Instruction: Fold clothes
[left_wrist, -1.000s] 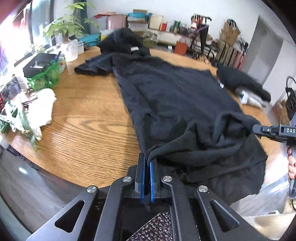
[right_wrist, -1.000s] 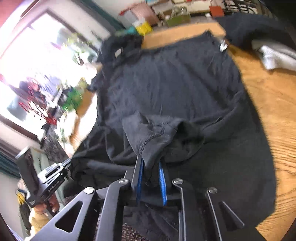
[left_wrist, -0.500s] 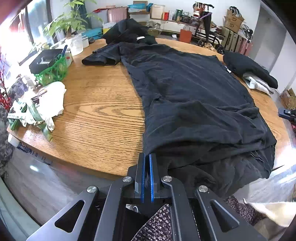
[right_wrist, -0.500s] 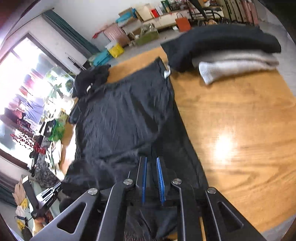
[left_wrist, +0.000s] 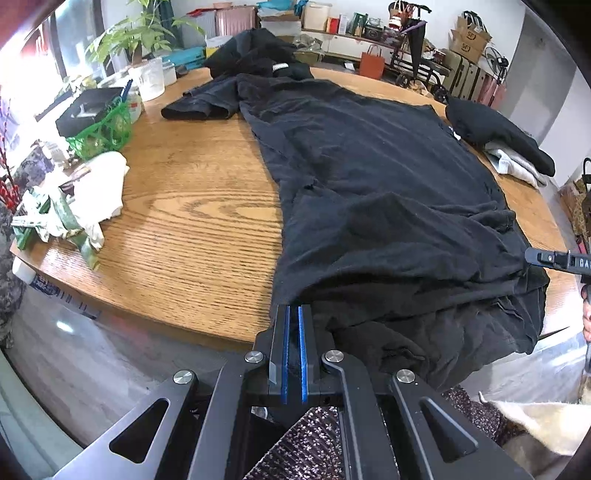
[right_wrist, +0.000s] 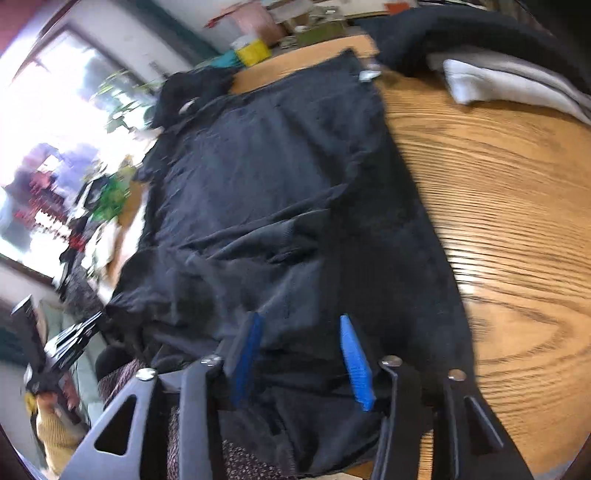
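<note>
Since half a second ago the right tongs (right_wrist: 301, 354) have let go: their blue pads, then nearly together over the near hem, now stand wide apart with only loose cloth beneath them, and the view is blurred, so that hand seems to be in motion. Seen from the left, the right tongs' tip has come back in at the far right, over the shirt's crumpled corner.

On the round wooden tabletop (left_wrist: 192, 206) the black shirt (left_wrist: 369, 177) lies spread lengthwise, collar at the far side, one sleeve (left_wrist: 199, 107) out flat to the left. Its near part is bunched in ridges and the hem spills over the table's edge toward the person. A folded pile of dark and grey clothes (left_wrist: 509, 147) sits well apart at the far right.

The left tongs (left_wrist: 293, 332) are pinched narrow on the shirt's near left corner (the cloth runs straight into the pads).

Judging by this, one corner is released and one held, so the shirt is partway through being laid out or turned over, not yet a neat fold.
</note>
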